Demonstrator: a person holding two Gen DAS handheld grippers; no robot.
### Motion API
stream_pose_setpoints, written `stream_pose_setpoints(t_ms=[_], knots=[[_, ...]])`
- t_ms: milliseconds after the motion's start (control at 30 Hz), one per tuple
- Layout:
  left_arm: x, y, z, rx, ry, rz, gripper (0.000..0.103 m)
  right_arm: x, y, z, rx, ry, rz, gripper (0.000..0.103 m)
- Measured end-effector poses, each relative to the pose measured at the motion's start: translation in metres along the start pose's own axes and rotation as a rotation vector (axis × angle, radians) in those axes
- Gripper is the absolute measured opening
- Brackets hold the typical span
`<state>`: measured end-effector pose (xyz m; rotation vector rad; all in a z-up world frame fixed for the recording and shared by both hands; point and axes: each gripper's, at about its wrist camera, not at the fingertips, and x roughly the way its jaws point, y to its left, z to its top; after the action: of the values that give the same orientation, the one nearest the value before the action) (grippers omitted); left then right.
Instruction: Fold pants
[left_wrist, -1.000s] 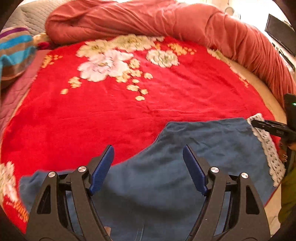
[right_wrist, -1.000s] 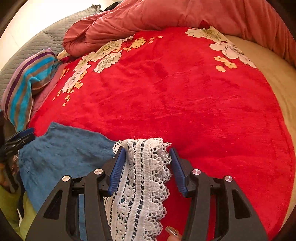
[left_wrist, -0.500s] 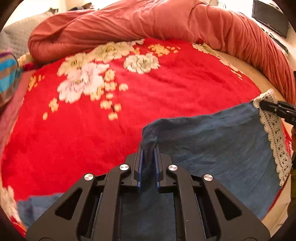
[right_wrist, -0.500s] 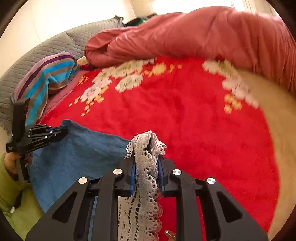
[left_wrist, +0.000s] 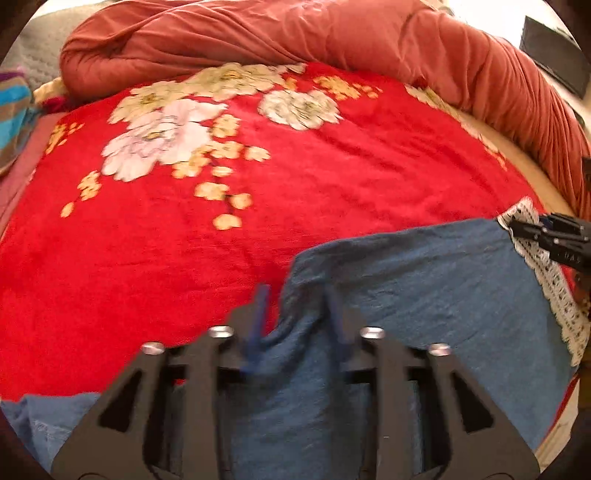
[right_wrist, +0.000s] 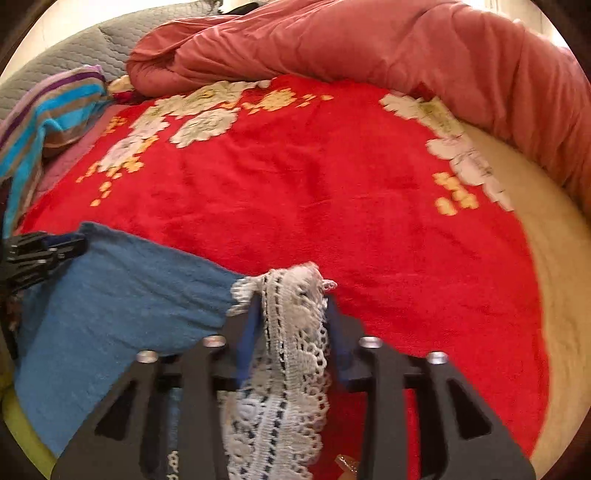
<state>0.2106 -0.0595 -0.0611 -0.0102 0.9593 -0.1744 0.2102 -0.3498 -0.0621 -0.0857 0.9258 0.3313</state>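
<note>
Blue pants (left_wrist: 424, 288) with a white lace hem (left_wrist: 554, 280) lie on the near part of a red floral blanket (left_wrist: 258, 206). My left gripper (left_wrist: 295, 314) has its jaws parted, blurred, around a bunched fold of the blue cloth. My right gripper (right_wrist: 291, 321) has its jaws parted around the lace hem (right_wrist: 291, 332), which stands up between them. Each gripper shows at the other view's edge: the right one in the left wrist view (left_wrist: 546, 236), the left one in the right wrist view (right_wrist: 44, 251). The blue cloth (right_wrist: 110, 302) spans between them.
A rolled rust-red duvet (left_wrist: 332, 33) rings the far and right sides of the bed. A striped blue cloth (right_wrist: 40, 122) and a grey quilted headboard (right_wrist: 74, 51) are at far left. Bare cream mattress (right_wrist: 554, 258) shows at right.
Both grippers were shut on the cloth half a second ago, left on the blue fold and right on the lace; now both sets of jaws have parted and the cloth rests lower.
</note>
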Motion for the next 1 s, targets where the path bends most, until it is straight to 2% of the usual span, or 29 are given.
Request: stream_pose_setpoints(t_ms=[100,167,300,400,533,633,700,833,900,933,1000], knots=[[-0.024,0.013,-0.003,-0.049,-0.04,-0.014,0.04,-0.025,-0.004,-0.003,-0.002,-0.049,-0.044,0.042],[-0.046,0.02,-0.009,-0.053,-0.082,0.023,0.044,-0.045,-0.005,-0.01,-0.002,-0.085,-0.066,0.043],[-0.089,0.037,-0.027,-0.067,-0.15,0.103,0.055,-0.08,0.003,-0.029,-0.028,-0.134,-0.084,0.051],[-0.12,0.052,-0.046,-0.102,-0.189,0.138,0.06,-0.098,0.018,-0.044,-0.061,-0.151,-0.088,0.052],[-0.146,0.073,-0.078,-0.115,-0.202,0.288,0.061,-0.11,0.041,-0.058,-0.095,-0.158,-0.048,0.053],[-0.155,0.078,-0.094,-0.117,-0.185,0.337,0.061,-0.108,0.063,-0.066,-0.14,-0.139,-0.031,0.054],[-0.155,0.072,-0.097,-0.111,-0.178,0.313,0.061,-0.103,0.079,-0.07,-0.174,-0.12,-0.011,0.054],[-0.139,0.04,-0.087,-0.036,-0.149,0.238,0.061,-0.088,0.106,-0.073,-0.212,-0.072,0.02,0.054],[-0.118,0.021,-0.08,-0.005,-0.094,0.146,0.061,-0.08,0.116,-0.075,-0.225,-0.04,0.028,0.054],[-0.112,0.016,-0.079,0.007,-0.078,0.131,0.061,-0.077,0.119,-0.076,-0.235,-0.027,0.018,0.054],[-0.089,0.007,-0.075,0.041,-0.032,0.152,0.061,-0.075,0.122,-0.078,-0.249,-0.019,-0.001,0.054]])
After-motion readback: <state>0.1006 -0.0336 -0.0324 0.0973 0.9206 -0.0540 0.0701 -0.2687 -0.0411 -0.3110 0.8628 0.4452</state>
